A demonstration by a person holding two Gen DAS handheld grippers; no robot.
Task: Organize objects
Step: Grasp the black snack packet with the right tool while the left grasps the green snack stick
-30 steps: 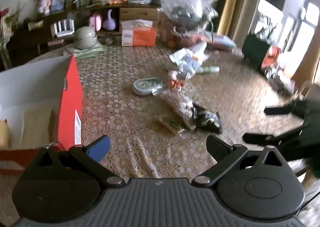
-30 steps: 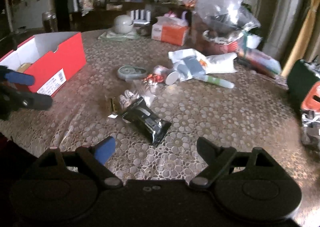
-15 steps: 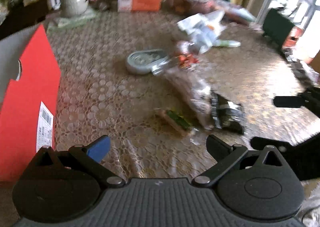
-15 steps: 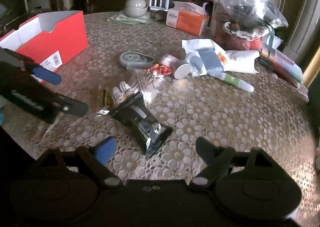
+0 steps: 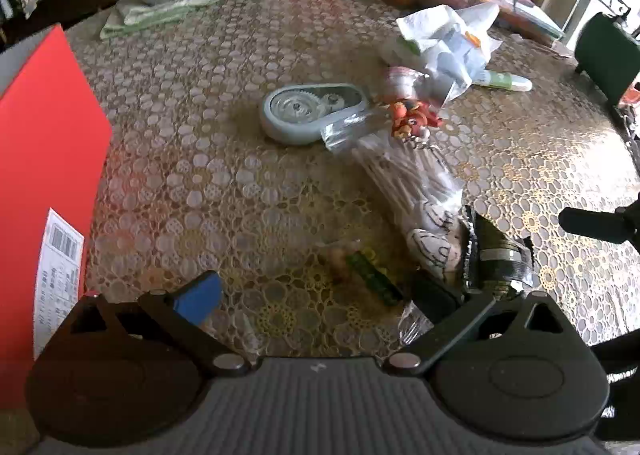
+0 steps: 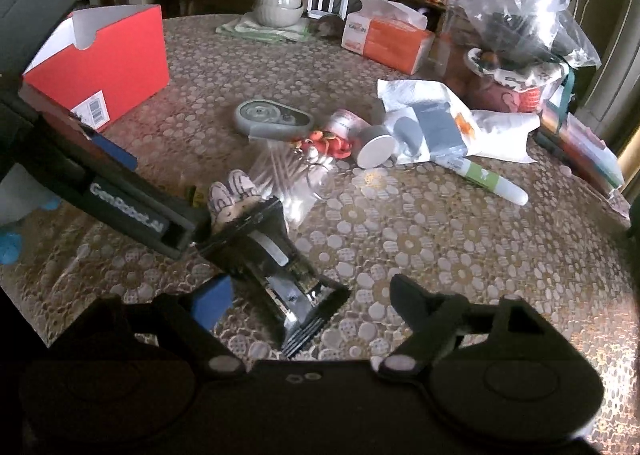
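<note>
Lace-covered desk (image 6: 460, 239) is spreading below me; my left claw (image 5: 316, 291) is hanging apart, holding nothing. My right claw (image 6: 304, 295) is closing around the black packet (image 6: 280, 263), not yet gripping, so I am centring it first.

Both wrist cameras look steeply down, close; sharing black packet (image 5: 496, 255).

A glossy black foil packet (image 6: 280, 267) lies flat on the lace-patterned tabletop (image 6: 460, 247), its crimped end toward the camera, with a clear bag of cotton swabs (image 6: 284, 175) and a small green-and-yellow wrapper (image 5: 370, 275) just beside it. Farther back lie a grey oval tape dispenser (image 6: 272, 119), a red-orange trinket (image 6: 324, 143), a tipped white cup (image 6: 374, 145) and a green-and-white tube (image 6: 488, 179). An open red shoebox (image 6: 100, 67) with a barcode label stands at the tabletop's left.
</note>
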